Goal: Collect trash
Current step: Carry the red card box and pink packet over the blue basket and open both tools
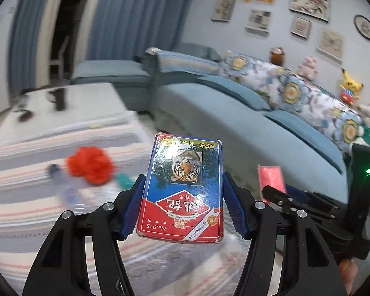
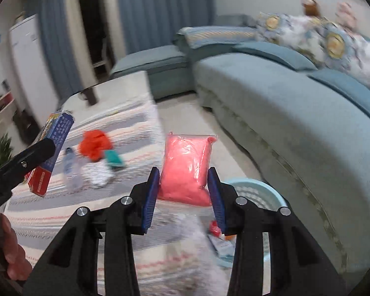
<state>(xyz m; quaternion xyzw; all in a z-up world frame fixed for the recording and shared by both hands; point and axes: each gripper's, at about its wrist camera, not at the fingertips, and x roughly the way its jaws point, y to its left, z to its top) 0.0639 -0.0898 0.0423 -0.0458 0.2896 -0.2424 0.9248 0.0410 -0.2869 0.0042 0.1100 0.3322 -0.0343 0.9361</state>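
Both loads up, drop risk over the pale blue plastic basket (image 2: 256, 192).

My left hand-held gripper (image 1: 183, 197) clamps the red-and-blue playing-card box (image 1: 182, 190); my right hand-held gripper (image 2: 183, 194) pinches the slippery pink plastic bag (image 2: 186, 167), which may slide out short of the basket, below right.

blue sofa (image 1: 234, 113), floral cushions (image 1: 296, 91), curtains (image 1: 135, 12)

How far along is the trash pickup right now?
Done: some scraps already lie in the light blue basket. In hand: the left gripper clamps a playing card box, and the right gripper clamps a pink bag. Left on the striped table: an orange crumpled wad, a plastic bottle and a teal item.
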